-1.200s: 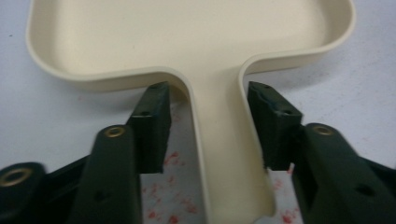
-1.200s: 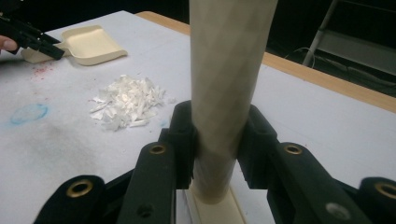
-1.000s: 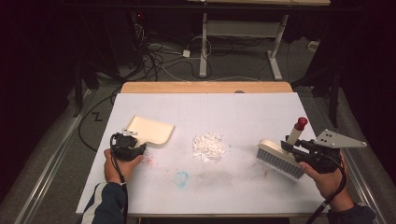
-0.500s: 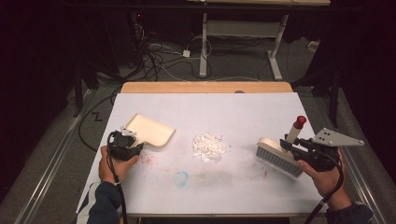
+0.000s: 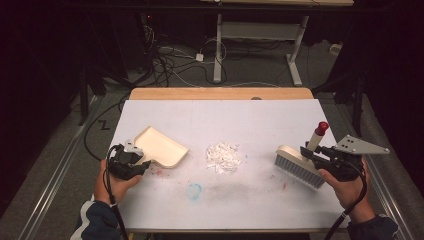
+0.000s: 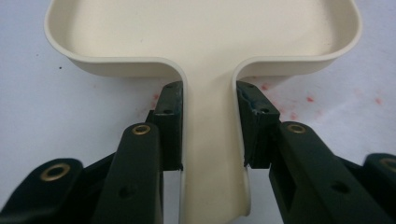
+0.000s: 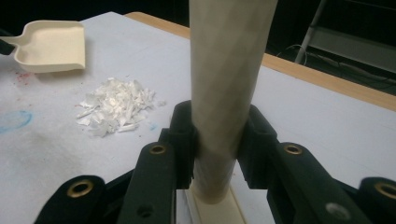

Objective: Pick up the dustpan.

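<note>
A cream dustpan (image 5: 162,146) sits left of centre, its mouth facing the pile. My left gripper (image 5: 131,161) is shut on its flat handle. In the left gripper view the pads (image 6: 170,116) press both sides of the handle, with the pan (image 6: 201,32) ahead. White paper shreds (image 5: 224,156) lie in a pile at the middle. A cream brush (image 5: 299,165) stands bristles-down at the right, its red-tipped handle upright. My right gripper (image 5: 320,152) is shut on that handle (image 7: 224,88). The shreds (image 7: 114,106) and dustpan (image 7: 51,44) lie beyond it.
The white tabletop (image 5: 260,120) carries a blue stain (image 5: 194,190), red specks (image 5: 157,172) and a grey smudge near the front. A wooden strip (image 5: 220,93) edges the far side. Cables and a desk frame (image 5: 220,40) lie on the floor beyond.
My left gripper has shifted slightly left and nearer with the dustpan, and the pan looks raised a little off the table. The right gripper and brush have stayed put.
</note>
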A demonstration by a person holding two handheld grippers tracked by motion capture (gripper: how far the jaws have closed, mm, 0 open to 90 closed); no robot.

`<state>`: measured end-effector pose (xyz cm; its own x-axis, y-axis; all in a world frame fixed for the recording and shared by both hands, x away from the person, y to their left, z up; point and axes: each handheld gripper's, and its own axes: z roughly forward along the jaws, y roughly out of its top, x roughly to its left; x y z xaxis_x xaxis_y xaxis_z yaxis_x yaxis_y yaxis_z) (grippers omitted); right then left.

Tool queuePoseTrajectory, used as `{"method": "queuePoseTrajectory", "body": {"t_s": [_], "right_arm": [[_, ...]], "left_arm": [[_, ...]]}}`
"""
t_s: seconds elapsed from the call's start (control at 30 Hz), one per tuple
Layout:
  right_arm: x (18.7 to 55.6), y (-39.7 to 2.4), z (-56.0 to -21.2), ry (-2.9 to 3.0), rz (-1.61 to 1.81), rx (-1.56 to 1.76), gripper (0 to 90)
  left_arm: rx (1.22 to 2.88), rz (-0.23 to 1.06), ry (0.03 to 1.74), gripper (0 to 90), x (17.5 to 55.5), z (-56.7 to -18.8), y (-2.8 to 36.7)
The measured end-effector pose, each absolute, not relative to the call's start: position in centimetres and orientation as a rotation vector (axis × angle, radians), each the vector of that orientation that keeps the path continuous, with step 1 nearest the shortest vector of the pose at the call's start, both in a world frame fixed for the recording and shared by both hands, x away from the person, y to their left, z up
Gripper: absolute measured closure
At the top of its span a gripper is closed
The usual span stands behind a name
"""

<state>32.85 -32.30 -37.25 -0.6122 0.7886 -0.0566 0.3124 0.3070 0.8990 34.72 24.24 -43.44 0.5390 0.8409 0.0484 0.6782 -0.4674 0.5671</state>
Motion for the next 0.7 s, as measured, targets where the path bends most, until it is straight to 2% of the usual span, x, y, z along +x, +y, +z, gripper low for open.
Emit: {"method": "queuePoseTrajectory", "body": {"t_s": [0.7], "right_arm": [[33.7,-31.7,-37.3,2.098,1.267,0.968,70.9]], "left_arm": [[2.378,0.352,1.085,63.5,31.9,-43.6,22.3]]}}
